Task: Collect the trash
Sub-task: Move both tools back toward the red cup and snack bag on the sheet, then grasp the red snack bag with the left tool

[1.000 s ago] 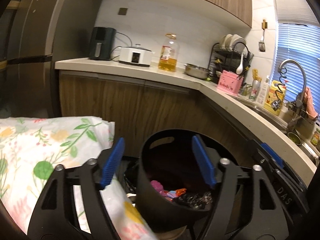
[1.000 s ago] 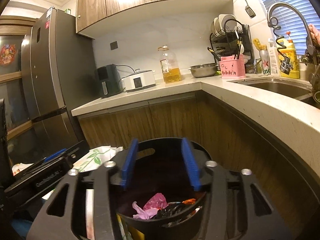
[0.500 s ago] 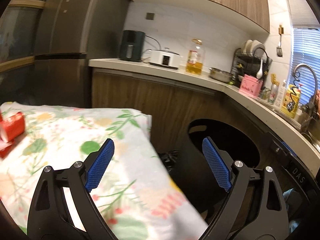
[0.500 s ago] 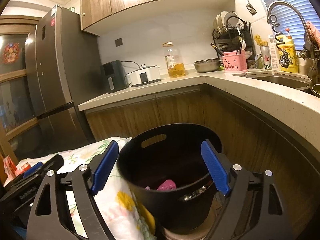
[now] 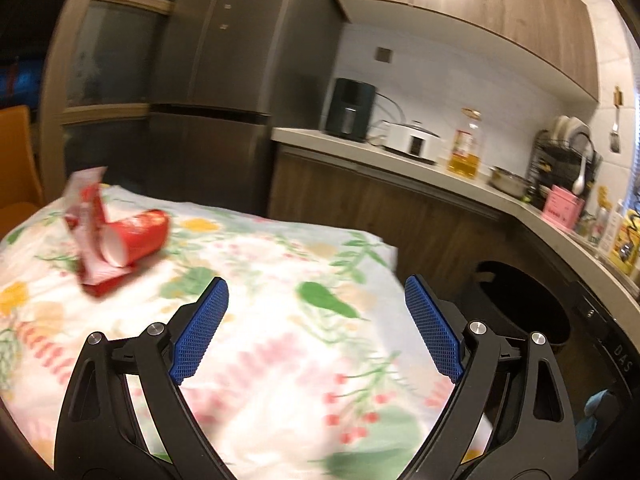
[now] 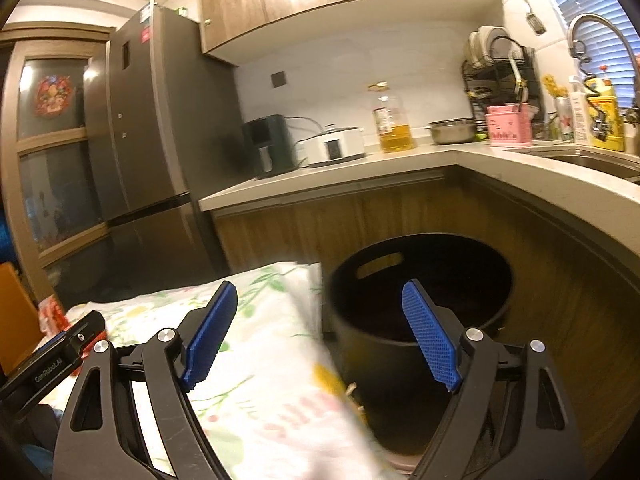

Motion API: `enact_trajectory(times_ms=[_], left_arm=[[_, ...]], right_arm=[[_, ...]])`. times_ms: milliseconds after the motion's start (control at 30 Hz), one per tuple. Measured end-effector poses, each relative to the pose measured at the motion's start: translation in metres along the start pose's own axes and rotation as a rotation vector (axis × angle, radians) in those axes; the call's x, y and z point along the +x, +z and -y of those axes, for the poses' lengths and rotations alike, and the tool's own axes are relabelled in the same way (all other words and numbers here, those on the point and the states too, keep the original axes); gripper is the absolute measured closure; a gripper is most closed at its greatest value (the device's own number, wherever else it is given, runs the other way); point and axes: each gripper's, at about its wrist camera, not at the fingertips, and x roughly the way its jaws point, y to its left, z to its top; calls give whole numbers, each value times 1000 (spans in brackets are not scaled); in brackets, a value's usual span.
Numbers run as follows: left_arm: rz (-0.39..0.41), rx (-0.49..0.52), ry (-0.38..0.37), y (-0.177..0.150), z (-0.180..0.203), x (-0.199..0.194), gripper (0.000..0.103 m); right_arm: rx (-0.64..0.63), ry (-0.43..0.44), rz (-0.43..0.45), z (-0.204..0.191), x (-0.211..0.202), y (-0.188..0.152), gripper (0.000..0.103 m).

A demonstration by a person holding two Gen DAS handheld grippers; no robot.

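A red paper cup (image 5: 136,236) lies on its side on the flowered tablecloth (image 5: 280,320), with red and white wrappers (image 5: 90,216) against it, at the far left of the left wrist view. My left gripper (image 5: 316,332) hovers open above the cloth, nothing between its blue pads (image 5: 200,332). A black round trash bin (image 6: 420,304) stands beside the table by the cabinet; it also shows at the right as the bin (image 5: 524,304). My right gripper (image 6: 320,336) is open and empty, straddling the table edge and the bin. The red trash (image 6: 52,312) peeks in at the left.
A dark fridge (image 6: 148,152) stands behind the table. The L-shaped counter (image 6: 520,176) carries an air fryer (image 5: 350,110), a white cooker (image 5: 412,142), an oil bottle (image 5: 466,144), a pink holder and a dish rack. An orange chair (image 5: 16,152) is at far left.
Both grippers opened wider and pulled back from over the bin. The left one swung left over the table, bringing the red cup and wrappers into view. The bin's contents are out of sight.
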Motion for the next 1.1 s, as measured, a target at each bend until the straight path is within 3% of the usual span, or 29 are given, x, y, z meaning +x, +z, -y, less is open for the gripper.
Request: enact_trajectory(times_ms=[433,700,900,1100], left_arm=[[81,-28,273,7,-98,-19,15],[98,-39,387,16,-146,-7,15],[75,-9,410,27,-167,17,24],[16,-3,405,28,-182,38,47]], right_arm=[[-49,157,-44,-84,17,-18,21],[-98,249,-75,-140,32,-32,21],[-138,314,-95,-187,49,-40,21],[-166,358,-114,-227,65,-48,21]])
